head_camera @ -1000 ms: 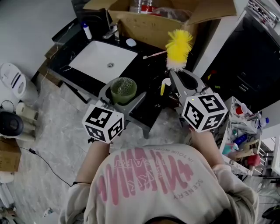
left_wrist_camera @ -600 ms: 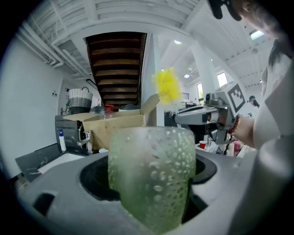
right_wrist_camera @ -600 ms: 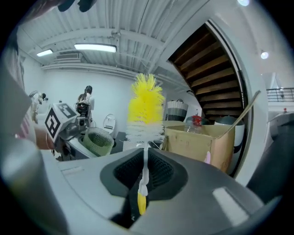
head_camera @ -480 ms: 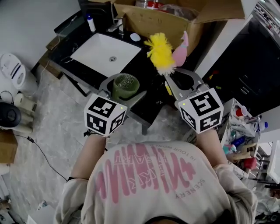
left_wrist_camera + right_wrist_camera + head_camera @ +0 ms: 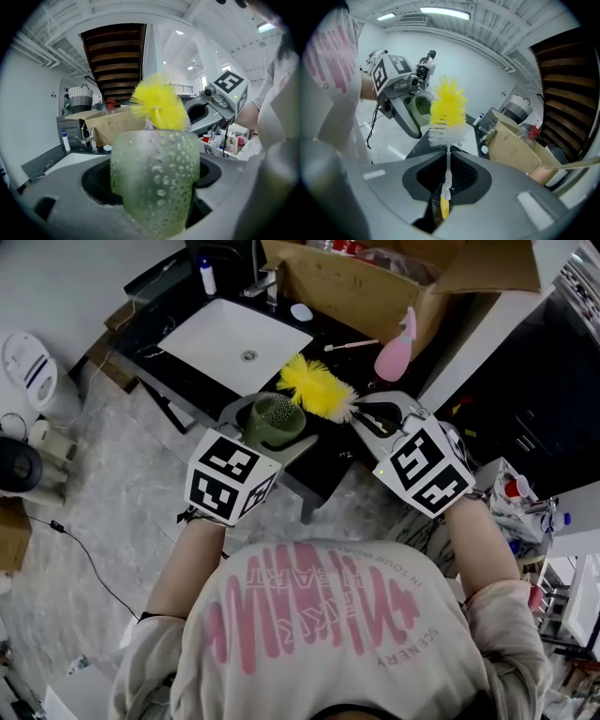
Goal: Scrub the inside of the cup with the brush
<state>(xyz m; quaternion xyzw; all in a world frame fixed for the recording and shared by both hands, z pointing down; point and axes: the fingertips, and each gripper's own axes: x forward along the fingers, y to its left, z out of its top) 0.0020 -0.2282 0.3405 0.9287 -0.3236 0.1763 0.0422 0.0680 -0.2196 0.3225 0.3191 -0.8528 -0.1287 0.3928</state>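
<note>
Inspector: Left gripper (image 5: 267,432), condition?

Recorder: Jaws closed against both sides of the cup (image 5: 275,418). It is green, dimpled and upright, with its mouth open to the top, held above the front edge of the black counter (image 5: 323,451).

Inspector: Right gripper (image 5: 361,418)?

Recorder: Jaws narrowed to a slit and clamped on the thin white stem of the brush (image 5: 314,390). The yellow end of the handle sits deep between them.

Inspector: Position of the brush against the cup?

Recorder: The yellow bristle head points toward the cup and lies just beside its rim, on the side toward the sink (image 5: 234,338). It is outside the mouth. Contact with the rim cannot be confirmed.

Inspector: Surroundings?

Recorder: A pink spray bottle (image 5: 396,348) stands on the counter, with a cardboard box (image 5: 375,287) behind it.
</note>
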